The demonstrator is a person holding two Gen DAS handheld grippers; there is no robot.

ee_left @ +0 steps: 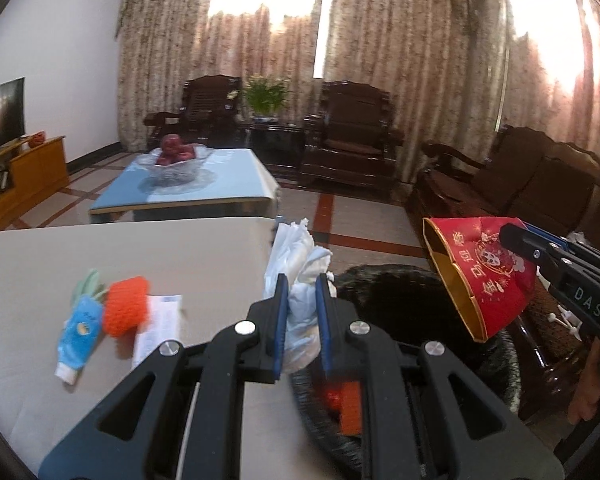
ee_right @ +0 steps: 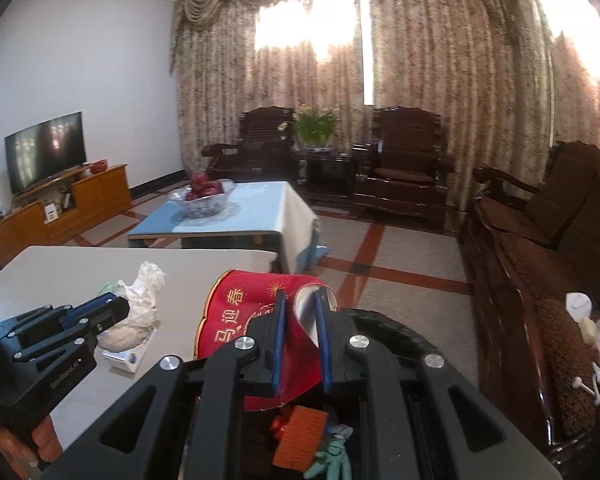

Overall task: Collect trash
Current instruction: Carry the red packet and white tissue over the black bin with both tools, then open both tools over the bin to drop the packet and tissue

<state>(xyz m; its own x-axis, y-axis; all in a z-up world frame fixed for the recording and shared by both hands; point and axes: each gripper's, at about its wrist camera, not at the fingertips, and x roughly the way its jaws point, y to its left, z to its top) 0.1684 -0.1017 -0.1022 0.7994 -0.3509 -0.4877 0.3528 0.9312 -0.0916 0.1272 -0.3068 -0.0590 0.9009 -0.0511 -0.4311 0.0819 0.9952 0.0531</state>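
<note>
In the left wrist view my left gripper (ee_left: 302,284) is shut on a crumpled white tissue wad (ee_left: 300,256), held at the right edge of the beige table (ee_left: 140,256) beside the black bin (ee_left: 400,292). My right gripper (ee_left: 514,238) is shut on a red paper container with a gold rim (ee_left: 484,276), tilted above the bin. From the right wrist, the right gripper (ee_right: 300,296) pinches the red container's (ee_right: 244,308) wall over the bin (ee_right: 392,330). The left gripper (ee_right: 114,310) grips the tissue wad (ee_right: 140,304) at the left. Orange trash (ee_right: 300,436) and a green item (ee_right: 332,460) lie inside the bin.
On the table lie a blue tube (ee_left: 80,328), an orange knitted piece (ee_left: 126,312) and a paper leaflet (ee_left: 160,328). A small box (ee_right: 128,356) sits under the wad. Behind stands a blue-topped coffee table (ee_left: 204,180) with a fruit bowl. A dark sofa (ee_right: 548,264) runs along the right.
</note>
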